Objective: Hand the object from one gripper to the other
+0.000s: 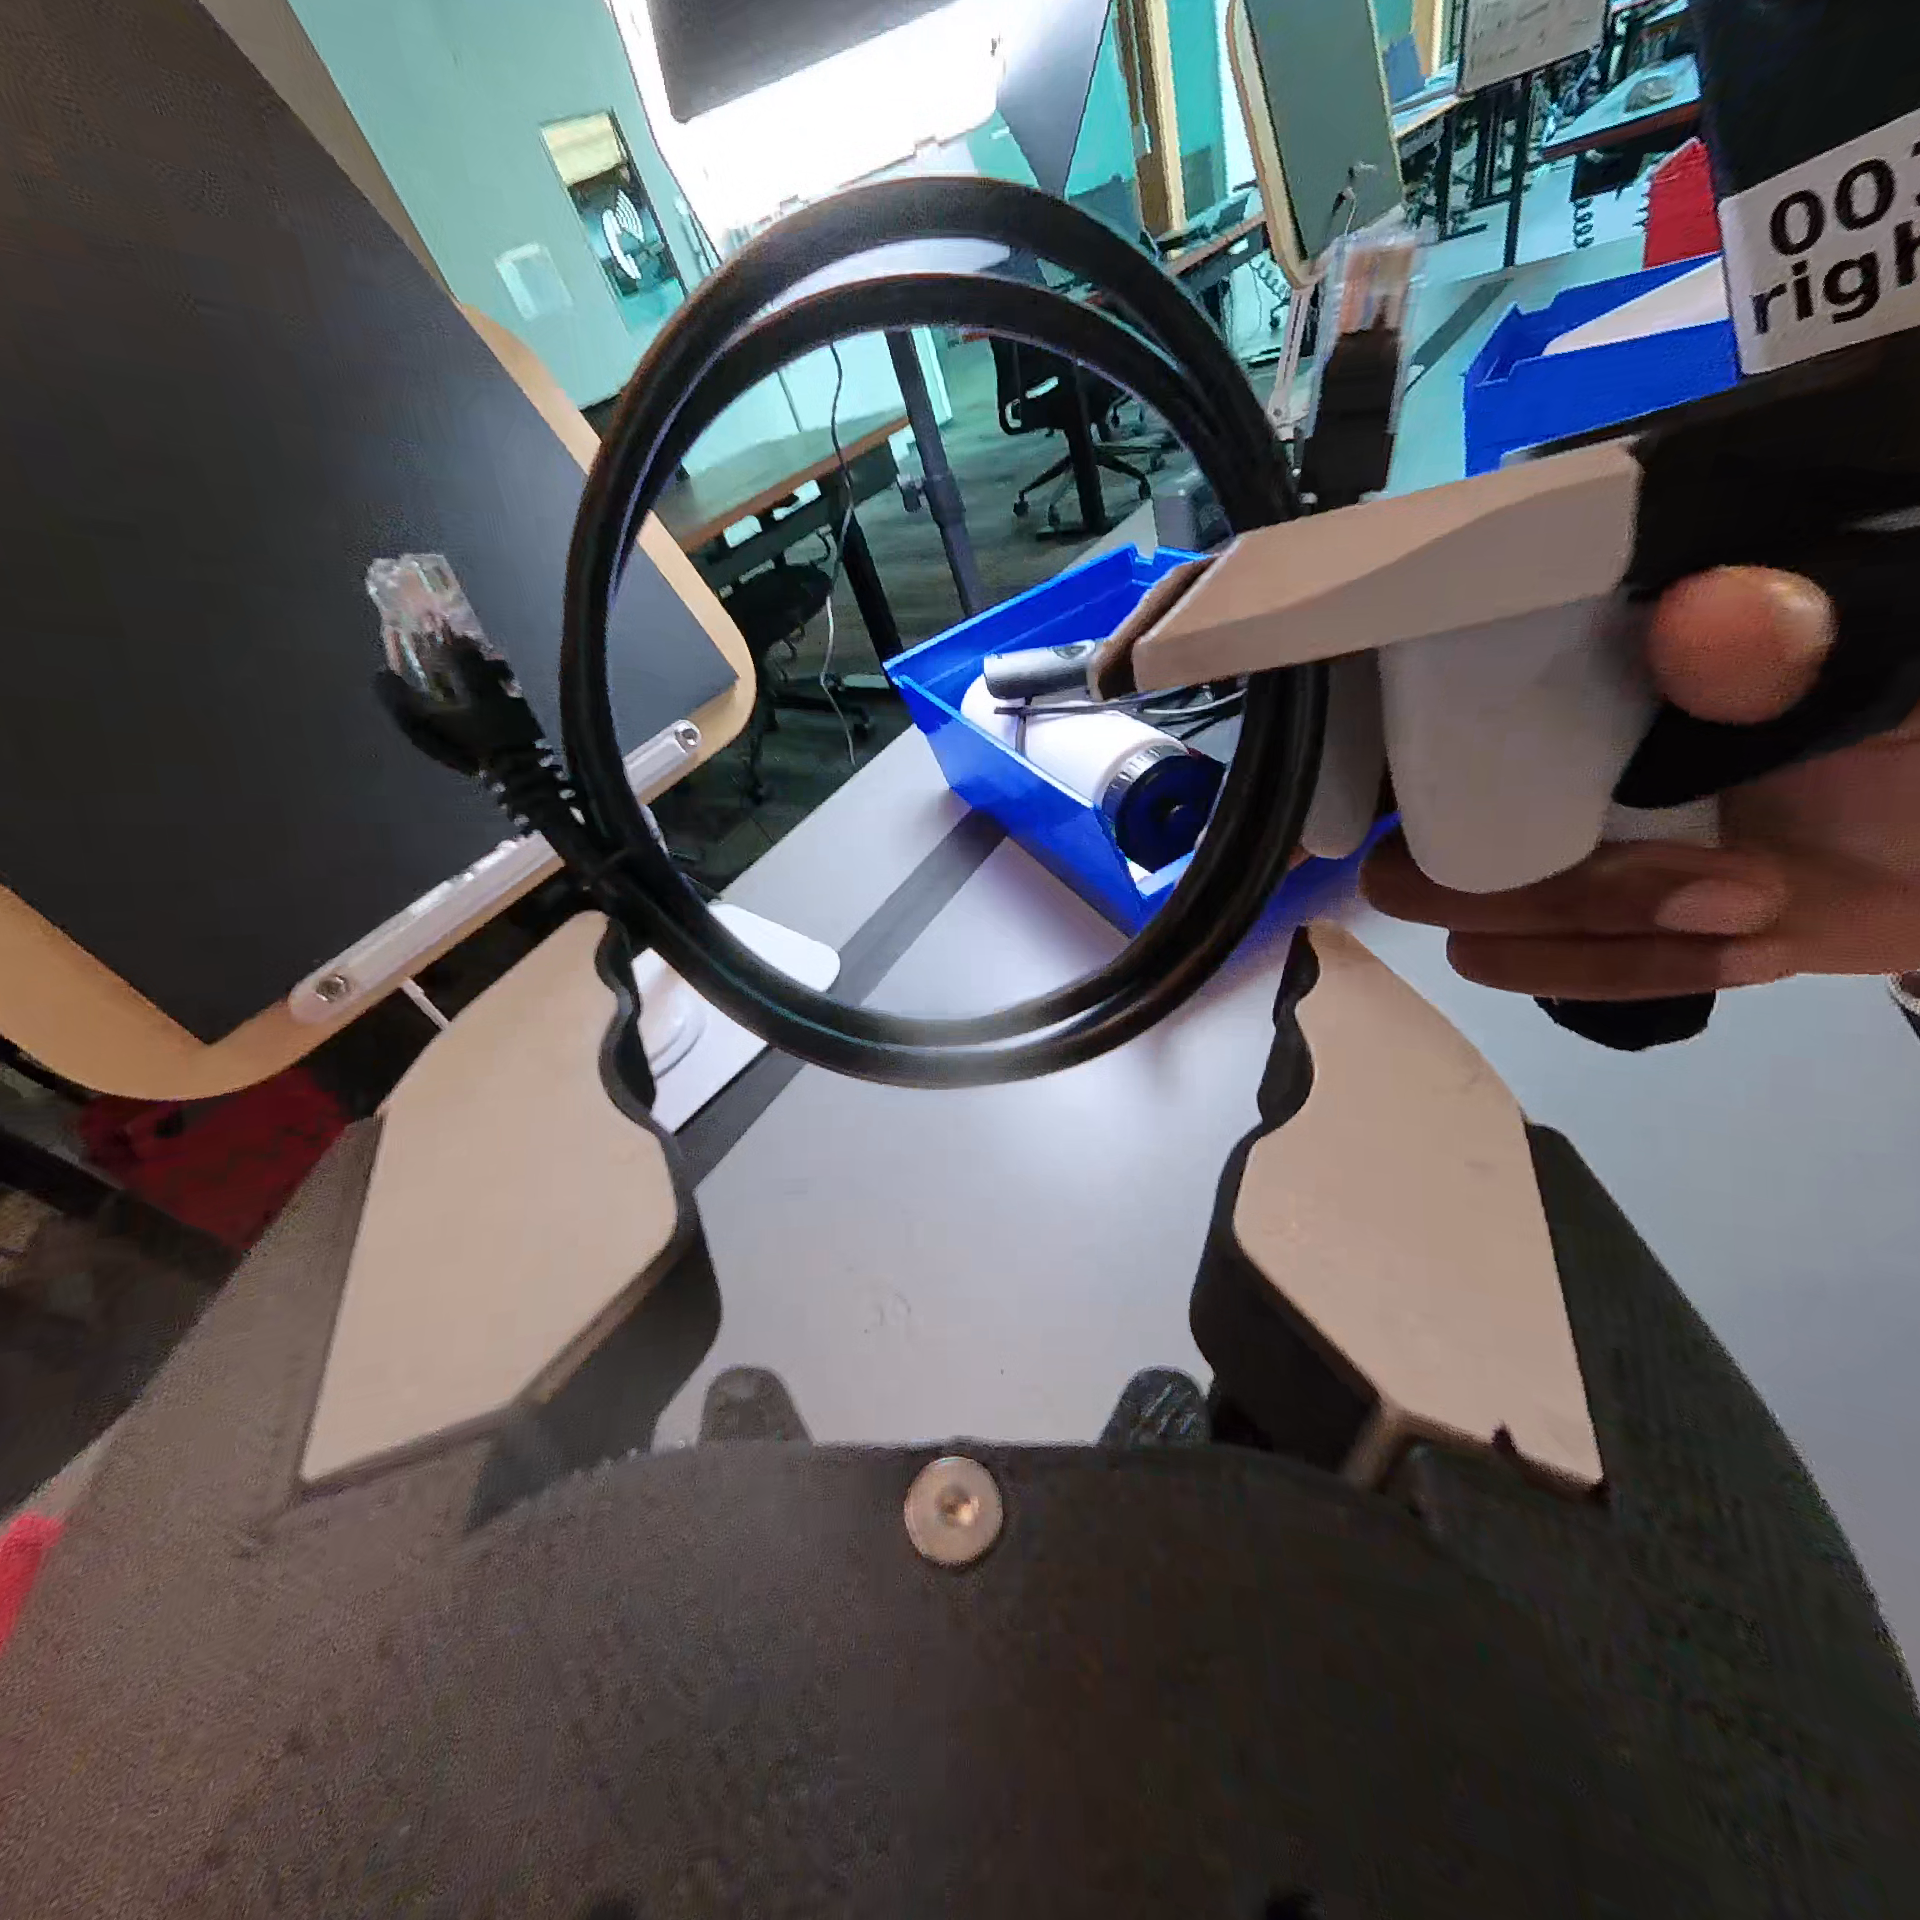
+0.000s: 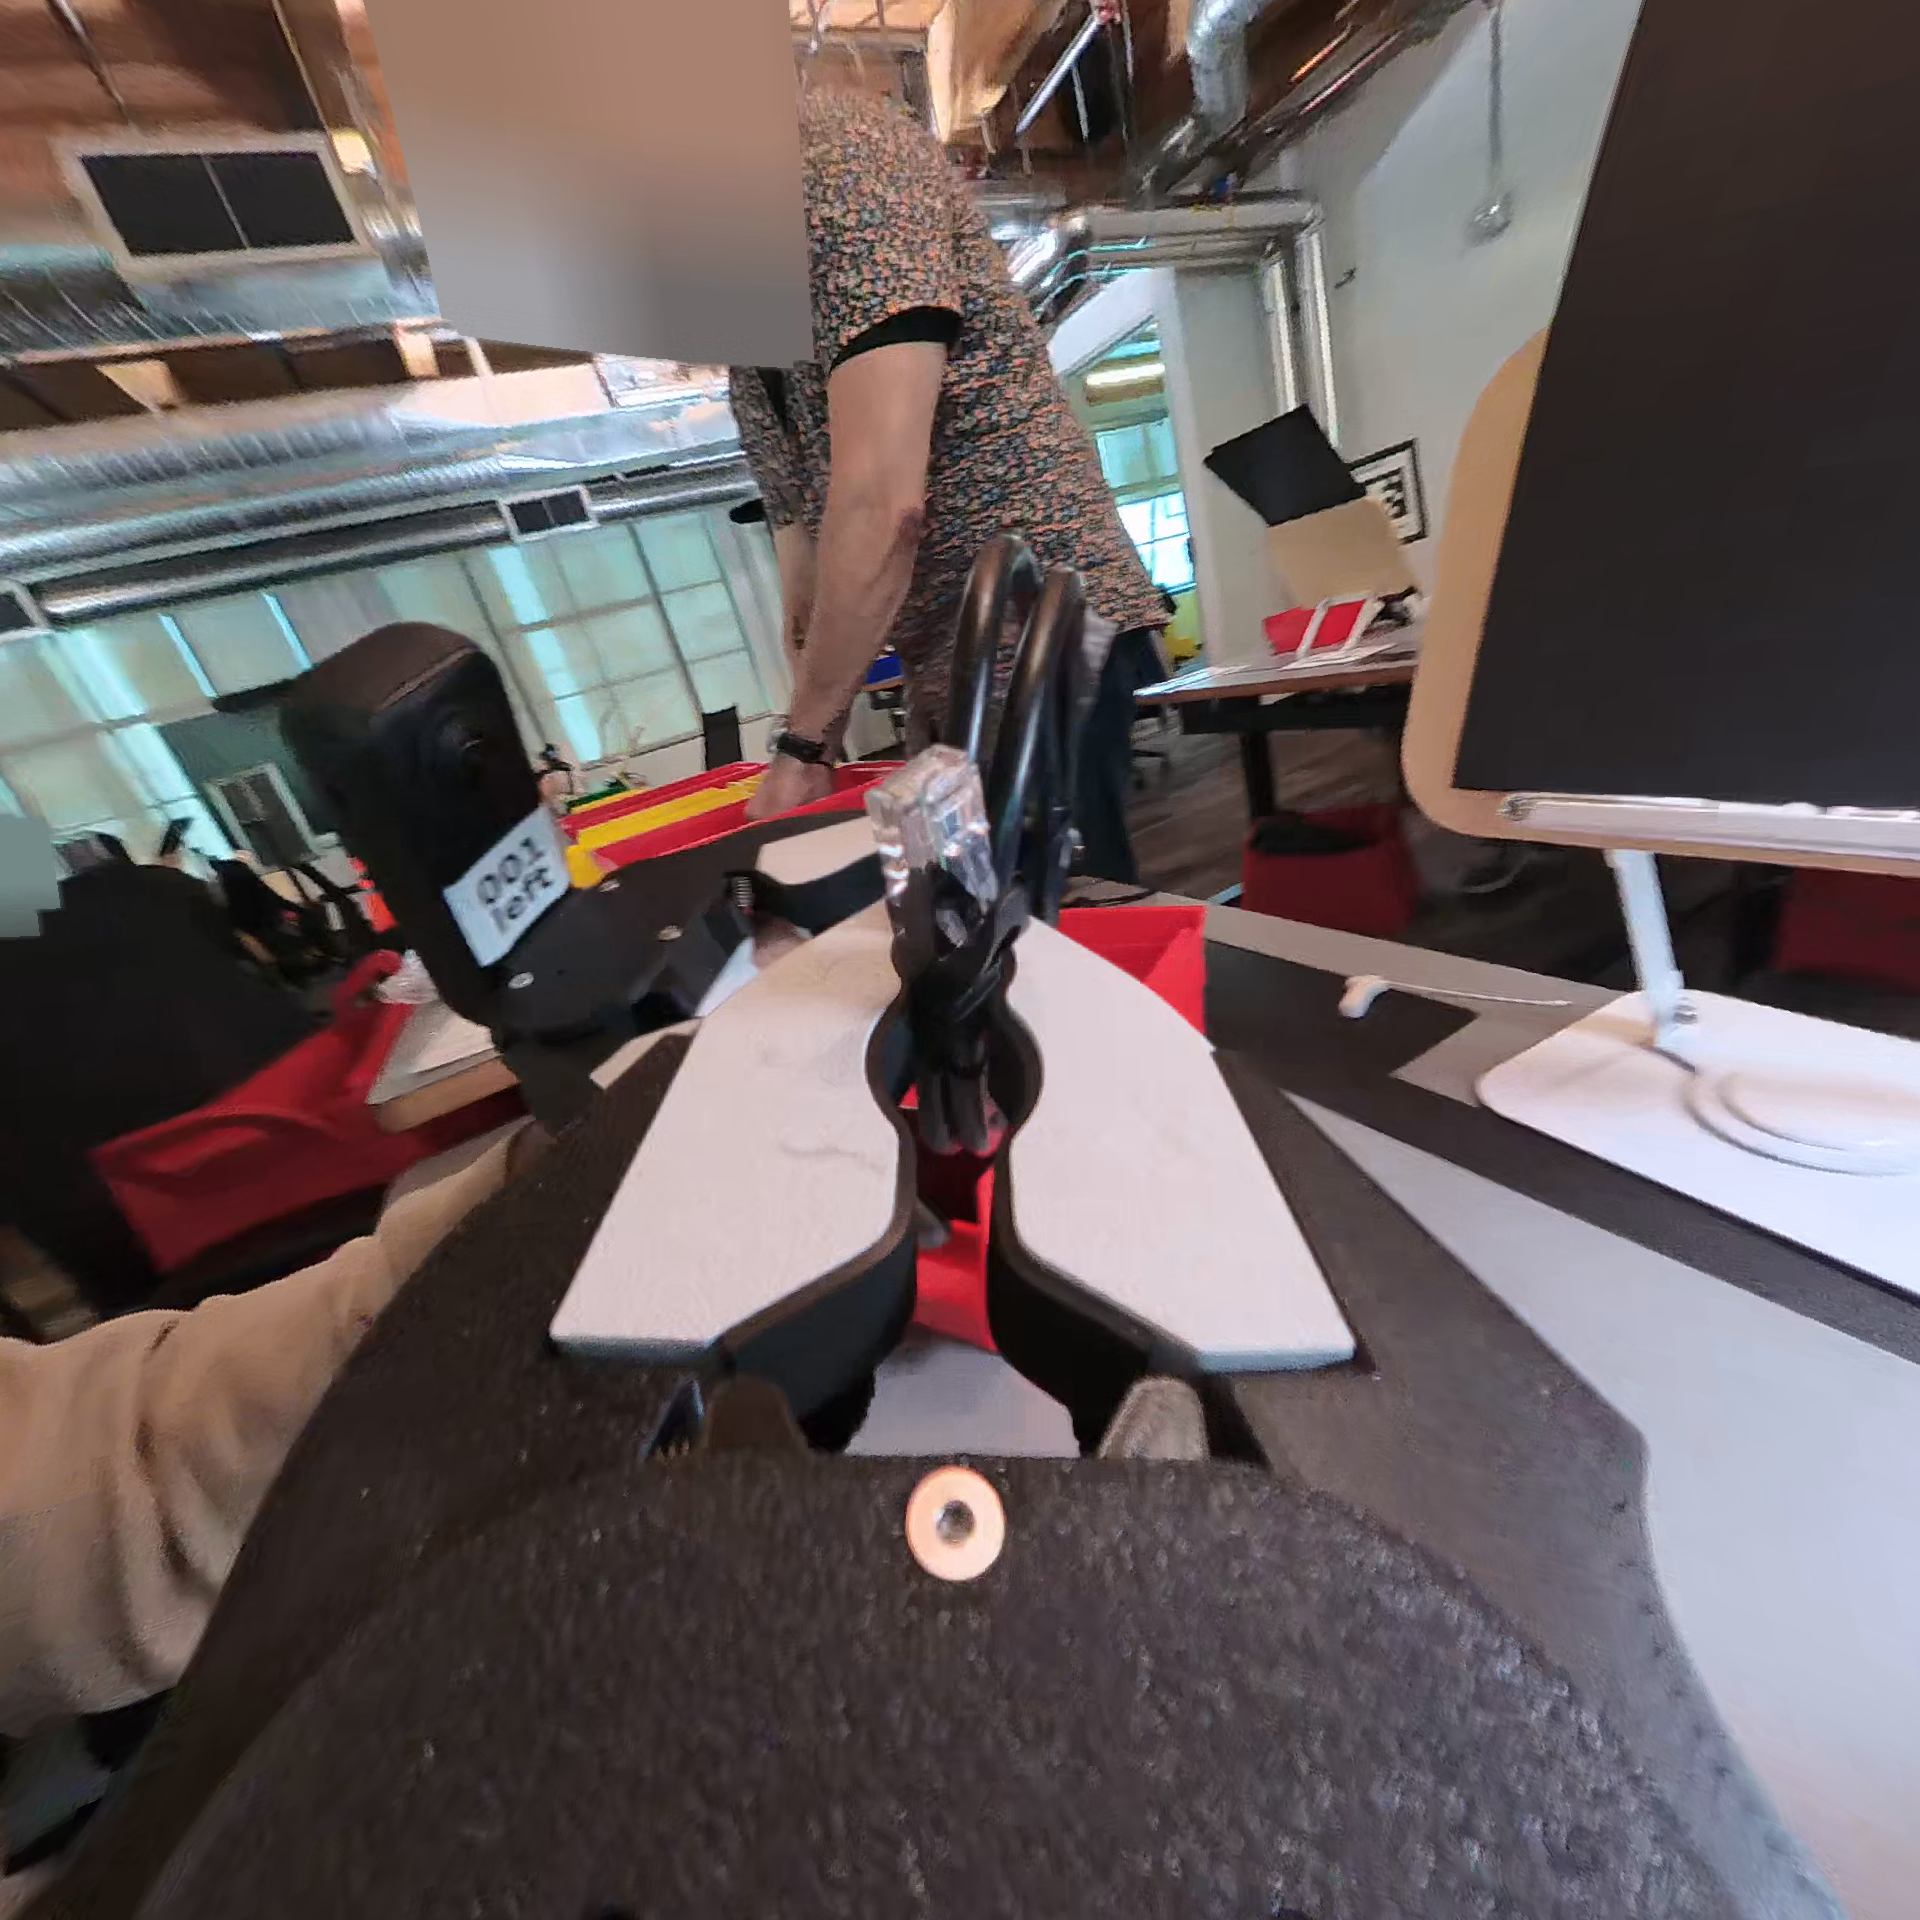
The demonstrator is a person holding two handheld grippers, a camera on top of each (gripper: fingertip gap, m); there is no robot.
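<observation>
A coiled black network cable [image 1: 592,665] with clear plugs [image 1: 421,623] hangs upright in the air above the grey table [image 1: 935,1247]. My right gripper [image 1: 1132,644] comes in from the right and is shut on the coil's right side. In the right wrist view the cable [image 2: 997,665] and a plug [image 2: 930,821] stand up from between my right gripper's [image 2: 956,956] closed fingertips. My left gripper [image 1: 956,940] is open. Its fingertips sit on either side of the coil's lower arc, and the left fingertip [image 1: 597,945] is at the cable near the plug's boot. The left gripper's body [image 2: 582,935] shows just behind the cable.
A blue bin [image 1: 1039,821] with a white roll and other items sits on the table behind the coil. A monitor [image 1: 208,520] on a white stand [image 1: 748,966] is at the left. A red bin [image 2: 1143,956] lies beyond my right gripper. A person [image 2: 935,364] stands behind. The tips of one gripper are about 5 centimeters away from the tips of the other.
</observation>
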